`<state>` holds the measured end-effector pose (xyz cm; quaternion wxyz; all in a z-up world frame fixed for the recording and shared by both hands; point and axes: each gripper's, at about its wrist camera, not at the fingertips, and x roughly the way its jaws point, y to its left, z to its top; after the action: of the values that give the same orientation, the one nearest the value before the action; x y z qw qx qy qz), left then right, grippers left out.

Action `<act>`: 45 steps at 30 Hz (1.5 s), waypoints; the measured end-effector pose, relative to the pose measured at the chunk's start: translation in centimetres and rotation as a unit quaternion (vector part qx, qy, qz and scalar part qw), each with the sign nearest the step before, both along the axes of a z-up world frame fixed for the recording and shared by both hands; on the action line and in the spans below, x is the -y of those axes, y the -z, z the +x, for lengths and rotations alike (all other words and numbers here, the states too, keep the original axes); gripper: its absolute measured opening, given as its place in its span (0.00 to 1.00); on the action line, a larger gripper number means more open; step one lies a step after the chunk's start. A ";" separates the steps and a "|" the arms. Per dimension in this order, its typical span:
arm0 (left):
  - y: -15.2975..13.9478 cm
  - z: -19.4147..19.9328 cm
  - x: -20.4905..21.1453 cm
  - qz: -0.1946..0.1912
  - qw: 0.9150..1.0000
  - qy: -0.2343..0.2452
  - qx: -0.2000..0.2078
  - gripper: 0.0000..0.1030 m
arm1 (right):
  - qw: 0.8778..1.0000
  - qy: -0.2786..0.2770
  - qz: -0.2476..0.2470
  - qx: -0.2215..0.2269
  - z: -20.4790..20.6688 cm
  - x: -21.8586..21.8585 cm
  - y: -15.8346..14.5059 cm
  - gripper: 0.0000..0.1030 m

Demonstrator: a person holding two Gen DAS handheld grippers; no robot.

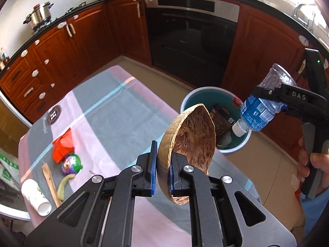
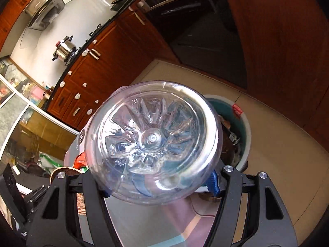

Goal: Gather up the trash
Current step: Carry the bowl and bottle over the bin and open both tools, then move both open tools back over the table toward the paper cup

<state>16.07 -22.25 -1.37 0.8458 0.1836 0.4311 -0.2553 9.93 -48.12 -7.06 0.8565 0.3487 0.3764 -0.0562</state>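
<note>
The left gripper (image 1: 162,164) has its jaws clamped on the rim of a half coconut shell (image 1: 189,138), one blue pad outside the wall and one inside, so the shell stands on edge above them. Beyond the shell, past the edge of the bench (image 1: 115,111), a teal bin (image 1: 186,100) stands on the floor with a dark box and other rubbish in it.

To the right of the left jaws, the right gripper (image 1: 269,100) has its jaws closed across the middle of a clear plastic bottle (image 1: 261,107) with a blue label. Its white cap points down towards the bin. From the right wrist, the bottle's base (image 2: 152,138) fills the space between the jaws.

Left of the left jaws, on the bench, lie a red wrapper (image 1: 61,146), a purple and green packet (image 1: 72,164), a wooden stick (image 1: 50,183), a green peel (image 1: 62,187) and a white cup (image 1: 36,197) on its side.
</note>
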 end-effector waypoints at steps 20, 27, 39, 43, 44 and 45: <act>9.3 4.0 13.5 0.061 0.994 0.066 -0.070 0.10 | 0.993 0.004 0.051 -0.106 3.1 3.5 10.1 0.62; 11.3 4.3 14.0 0.073 0.992 0.063 -0.085 0.14 | 0.990 -0.006 0.070 -0.125 4.0 2.6 11.6 0.71; 8.6 2.7 11.9 0.048 0.996 0.050 -0.049 0.59 | 0.987 0.028 0.089 -0.131 2.5 2.5 10.6 0.85; 7.2 1.9 10.8 0.034 0.998 0.042 -0.044 0.65 | 0.986 0.045 0.095 -0.131 1.4 2.7 10.4 0.90; 6.9 1.8 10.6 0.031 0.998 0.041 -0.042 0.65 | 0.986 0.046 0.094 -0.133 1.2 2.7 10.3 0.90; 6.5 1.6 10.3 0.027 0.998 0.040 -0.041 0.66 | 0.985 0.045 0.094 -0.135 1.1 2.5 10.3 0.90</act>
<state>17.65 -32.56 -7.92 0.8113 0.2133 0.4643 -0.2842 11.05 -50.64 -17.33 0.7578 0.4339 0.4757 -0.1053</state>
